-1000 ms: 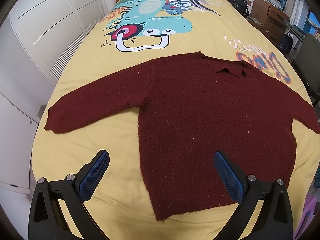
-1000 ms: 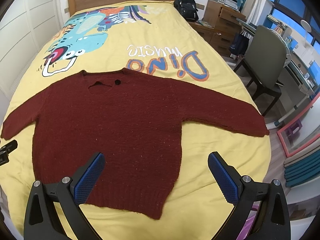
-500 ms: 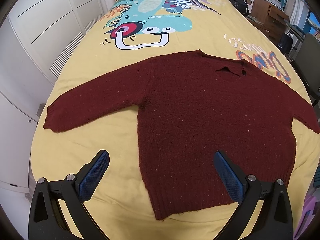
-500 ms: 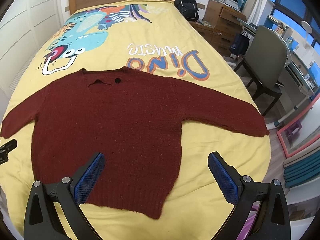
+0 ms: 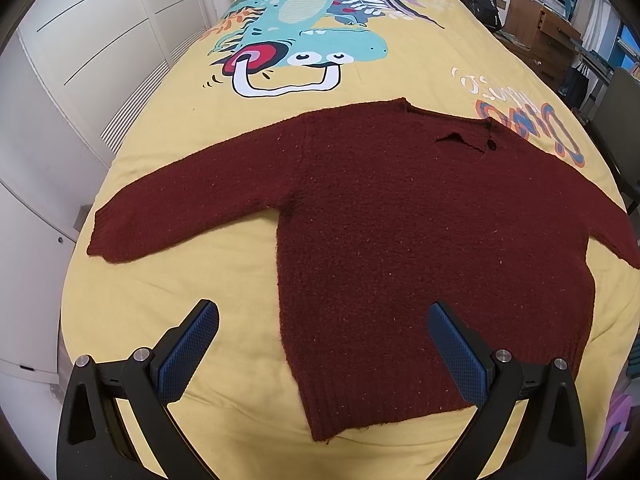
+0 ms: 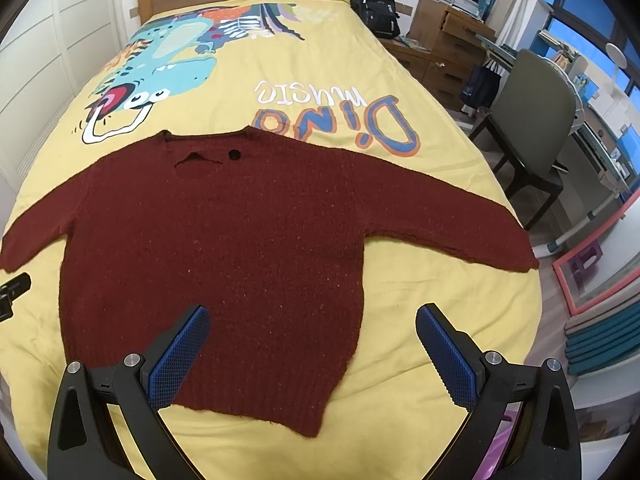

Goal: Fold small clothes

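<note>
A small dark red knit sweater lies flat on the yellow bedspread, both sleeves spread out sideways and the hem towards me. My left gripper hovers open above the sweater's lower left corner, nothing between its blue pads. My right gripper is open too, above the lower right part of the hem and empty. The tip of the left gripper shows at the left edge of the right wrist view.
The bed carries a yellow cover with a dinosaur print. White wardrobe doors run along the left. On the right stand a grey chair, a wooden dresser and a black backpack.
Both views have shifted slightly; the sweater lies the same and both grippers stay open.
</note>
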Available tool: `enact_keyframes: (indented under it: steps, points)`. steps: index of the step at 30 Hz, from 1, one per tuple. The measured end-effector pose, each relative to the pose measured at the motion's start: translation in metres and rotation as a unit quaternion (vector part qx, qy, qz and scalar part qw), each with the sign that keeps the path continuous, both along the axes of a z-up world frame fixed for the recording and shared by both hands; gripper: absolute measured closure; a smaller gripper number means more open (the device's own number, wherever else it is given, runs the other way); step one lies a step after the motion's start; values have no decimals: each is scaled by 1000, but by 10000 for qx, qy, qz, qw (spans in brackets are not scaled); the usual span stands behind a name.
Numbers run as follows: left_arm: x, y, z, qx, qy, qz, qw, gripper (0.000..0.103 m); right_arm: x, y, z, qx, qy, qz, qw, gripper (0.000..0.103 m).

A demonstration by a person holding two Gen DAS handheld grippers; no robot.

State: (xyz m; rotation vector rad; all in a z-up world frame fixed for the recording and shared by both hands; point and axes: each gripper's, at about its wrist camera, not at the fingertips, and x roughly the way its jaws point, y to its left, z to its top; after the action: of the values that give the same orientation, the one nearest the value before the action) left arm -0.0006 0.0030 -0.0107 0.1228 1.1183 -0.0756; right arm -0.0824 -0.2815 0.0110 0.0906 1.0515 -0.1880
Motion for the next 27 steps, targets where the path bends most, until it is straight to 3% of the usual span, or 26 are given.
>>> enact_keyframes:
  steps: [27]
  points:
    - [4, -3, -8, 26, 121, -5, 9999, 1, 7, 7, -13, 10, 154, 104, 9998, 1]
